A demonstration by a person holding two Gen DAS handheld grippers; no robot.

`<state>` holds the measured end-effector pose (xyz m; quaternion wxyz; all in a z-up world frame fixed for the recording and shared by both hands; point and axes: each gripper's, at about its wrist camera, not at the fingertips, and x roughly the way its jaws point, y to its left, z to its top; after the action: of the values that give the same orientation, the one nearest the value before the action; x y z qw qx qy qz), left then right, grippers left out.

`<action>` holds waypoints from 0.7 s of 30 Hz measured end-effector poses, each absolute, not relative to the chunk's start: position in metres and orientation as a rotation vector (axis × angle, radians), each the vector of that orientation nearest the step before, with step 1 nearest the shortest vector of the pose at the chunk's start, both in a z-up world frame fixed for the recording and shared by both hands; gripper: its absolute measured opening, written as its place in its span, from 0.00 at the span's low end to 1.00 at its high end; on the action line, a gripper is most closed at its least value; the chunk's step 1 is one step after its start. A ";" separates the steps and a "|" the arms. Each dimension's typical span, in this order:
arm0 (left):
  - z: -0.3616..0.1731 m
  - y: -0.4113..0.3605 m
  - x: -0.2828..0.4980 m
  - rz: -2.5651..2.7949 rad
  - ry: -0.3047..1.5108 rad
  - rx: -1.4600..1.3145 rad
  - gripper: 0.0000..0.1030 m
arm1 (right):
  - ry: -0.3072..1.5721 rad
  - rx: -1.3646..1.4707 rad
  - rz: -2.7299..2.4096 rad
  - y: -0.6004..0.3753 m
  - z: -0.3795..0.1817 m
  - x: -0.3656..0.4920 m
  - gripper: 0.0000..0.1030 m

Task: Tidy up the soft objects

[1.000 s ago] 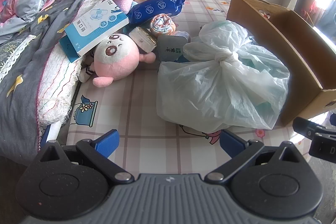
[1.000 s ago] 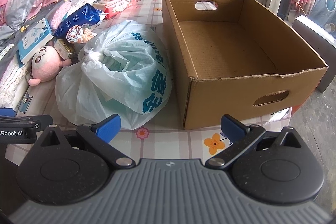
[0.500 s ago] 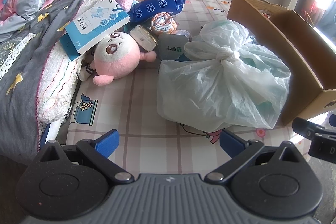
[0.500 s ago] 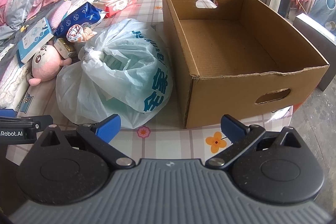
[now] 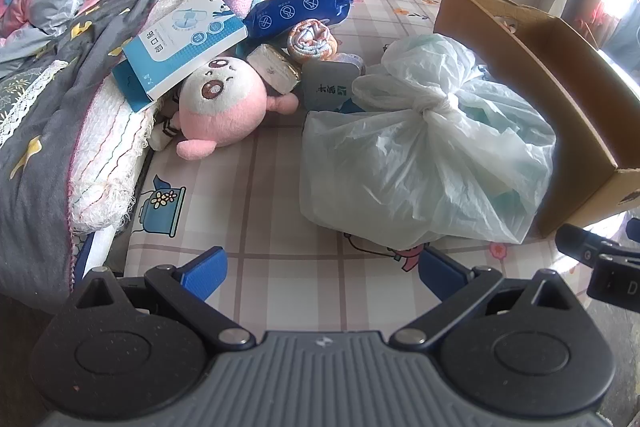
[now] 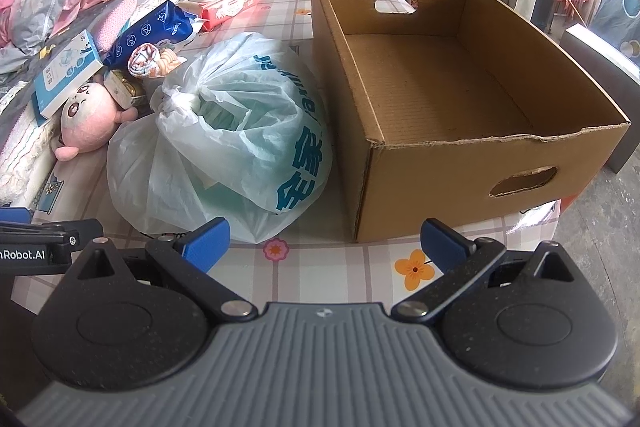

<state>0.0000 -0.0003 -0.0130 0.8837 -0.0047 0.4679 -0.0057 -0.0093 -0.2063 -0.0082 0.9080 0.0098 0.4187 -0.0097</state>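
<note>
Both grippers wide, plastic bag [image 5: 424, 163] ahead

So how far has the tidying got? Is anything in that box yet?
Nothing looks done: the cardboard box is empty. Nothing is in hand either; the left gripper and right gripper are both open. Left to do: the tied plastic bag, pink plush toy and rolled cloth lie outside it.

"20" on the blue-white box [image 5: 182, 49]; "nRobot.AI" on the left gripper [image 6: 28, 254].
</note>
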 end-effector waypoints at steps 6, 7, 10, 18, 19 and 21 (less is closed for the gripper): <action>-0.013 0.000 0.001 -0.012 0.976 -0.011 0.99 | 0.864 0.020 -0.020 -0.206 -0.008 -0.009 0.99; -0.013 0.000 0.001 -0.012 0.976 -0.011 0.99 | 0.864 0.021 -0.020 -0.207 -0.008 -0.009 0.99; -0.013 0.000 0.001 -0.011 0.975 -0.011 0.99 | 0.864 0.021 -0.019 -0.206 -0.008 -0.009 0.99; 0.004 0.015 0.000 0.027 0.886 0.005 0.99 | 0.796 0.014 0.036 -0.200 0.004 -0.010 0.99; 0.009 0.019 0.002 0.039 0.862 0.007 0.99 | 0.770 0.009 0.050 -0.198 0.009 -0.009 0.99; 0.020 0.031 0.004 0.064 0.812 0.010 0.99 | 0.721 0.008 0.089 -0.192 0.020 -0.005 0.99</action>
<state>0.0043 0.0310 0.0195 0.9182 0.0046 0.3948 0.0313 -0.0049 -0.1916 0.0197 0.9348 0.0041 0.3526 0.0434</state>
